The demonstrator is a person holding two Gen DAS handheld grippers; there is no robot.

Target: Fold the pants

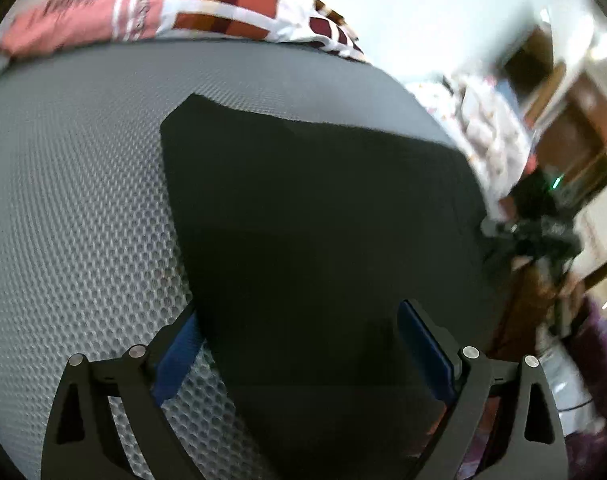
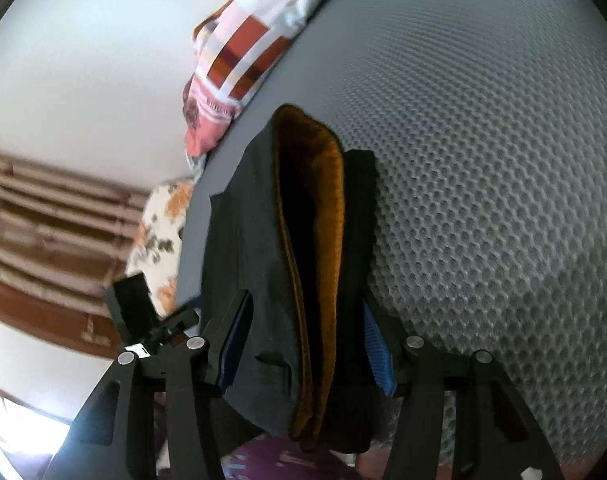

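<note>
Dark cloth fills the near view of both cameras: the pants (image 1: 323,220) lie folded into a compact block on the grey mesh bed (image 1: 83,200), near its edge. My left tool (image 1: 303,356) hangs above the near end of the block with its jaws spread wide, the blue pads well apart and pressing on nothing. My right tool (image 2: 303,344) straddles the layered edge of the pants (image 2: 303,260); the cloth sits between its blue pads, but I see gaps on both sides, so I read it as released, not clamped.

I judge the fold to be nearly done: the layers are stacked, with the orange lining (image 2: 319,184) showing as a loop between the dark layers. The next move calls for drawing both tools clear without dragging the top layer, or for pressing the stack flat if it springs open.

Counting outward: two tools, one pair of pants, one bed. Beyond the pants, at the far edge of the bed, lies one red-and-white patterned cloth (image 1: 207,8). Behind that is a plain wall.
</note>
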